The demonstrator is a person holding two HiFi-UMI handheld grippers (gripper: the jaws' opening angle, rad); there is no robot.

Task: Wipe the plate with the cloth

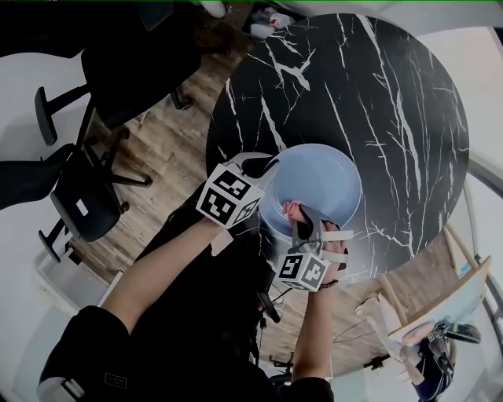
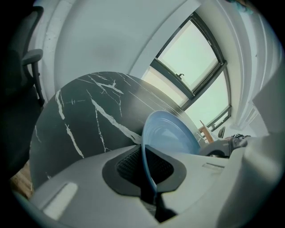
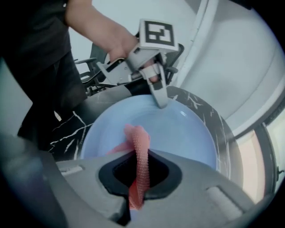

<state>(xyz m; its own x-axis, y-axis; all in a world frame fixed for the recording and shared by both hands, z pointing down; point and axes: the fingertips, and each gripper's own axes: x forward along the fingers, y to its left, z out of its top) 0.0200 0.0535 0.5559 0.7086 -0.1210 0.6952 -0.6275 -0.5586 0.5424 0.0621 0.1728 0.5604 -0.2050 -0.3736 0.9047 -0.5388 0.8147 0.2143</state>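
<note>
A pale blue plate [image 1: 314, 188] is held tilted above the near edge of the black marble table [image 1: 377, 102]. My left gripper [image 1: 263, 177] is shut on the plate's left rim; in the left gripper view the rim [image 2: 147, 164] runs edge-on between the dark pads. My right gripper [image 1: 302, 228] is shut on a pink cloth [image 3: 138, 156], which pokes out onto the plate's near part [image 3: 178, 129]. In the right gripper view the left gripper [image 3: 160, 100] clamps the plate's far rim. A bit of the cloth [image 1: 292, 210] shows pink in the head view.
Black office chairs [image 1: 86, 196] stand on the wooden floor left of the table. A wooden chair [image 1: 424, 306] sits at the lower right. A small object [image 1: 271, 20] lies at the table's far edge. Windows [image 2: 196, 58] fill the wall beyond the table.
</note>
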